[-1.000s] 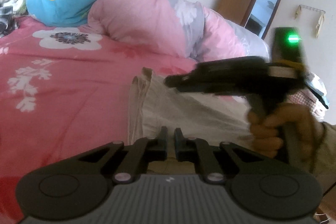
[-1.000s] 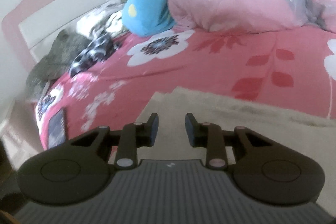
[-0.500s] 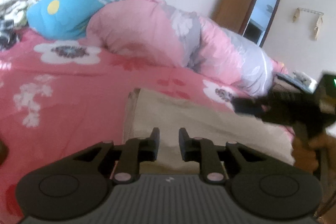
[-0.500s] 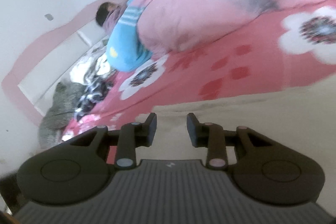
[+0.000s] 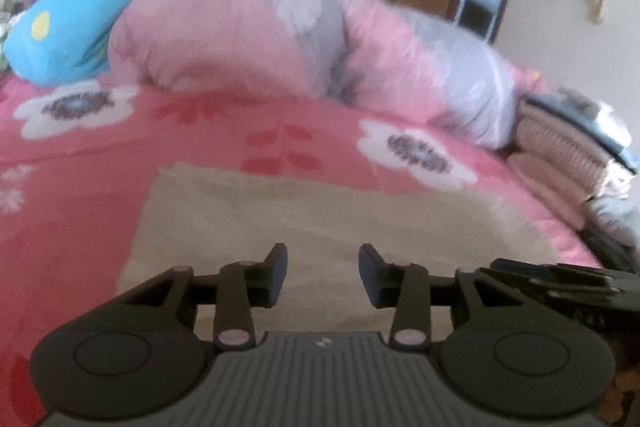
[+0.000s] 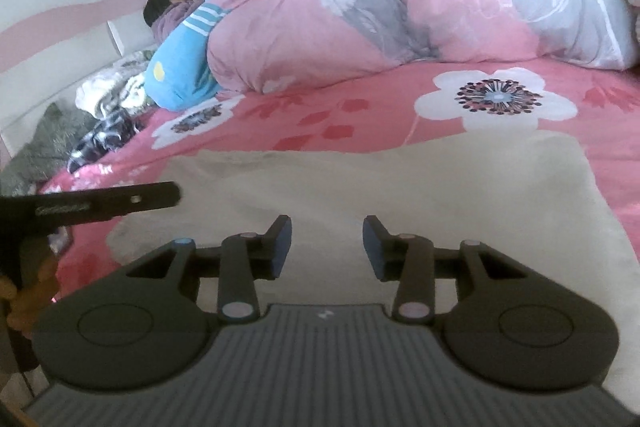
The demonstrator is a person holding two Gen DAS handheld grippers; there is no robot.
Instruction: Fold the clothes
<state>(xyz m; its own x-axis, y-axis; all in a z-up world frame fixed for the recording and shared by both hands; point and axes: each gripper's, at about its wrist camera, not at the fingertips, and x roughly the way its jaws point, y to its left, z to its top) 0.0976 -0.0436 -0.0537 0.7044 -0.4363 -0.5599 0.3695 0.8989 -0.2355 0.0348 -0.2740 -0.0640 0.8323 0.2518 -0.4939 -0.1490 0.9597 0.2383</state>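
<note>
A beige garment [image 5: 328, 211] lies folded flat as a rectangle on the pink flowered bedspread [image 5: 80, 211]. My left gripper [image 5: 323, 273] hovers over its near edge, jaws opening, with nothing between the pads. In the right wrist view the same beige garment [image 6: 400, 187] spreads ahead of my right gripper [image 6: 327, 247], whose jaws are opening too and hold nothing. The left gripper's body [image 6: 108, 205] shows at the left edge of that view, held by a hand. The right gripper's body [image 5: 560, 283] shows at the lower right of the left wrist view.
A rolled pink and grey quilt [image 6: 400, 7] and a blue pillow [image 5: 68, 39] lie across the far side of the bed. A person [image 6: 168, 7] lies near the headboard. Folded clothes [image 5: 568, 151] are stacked at the right; crumpled clothes [image 6: 104, 135] lie at the left.
Both grippers' jaws have widened; the left one was shut a second ago. The right gripper, which crossed in front of the left view, has withdrawn to the lower right. Both views have swung rightwards.
</note>
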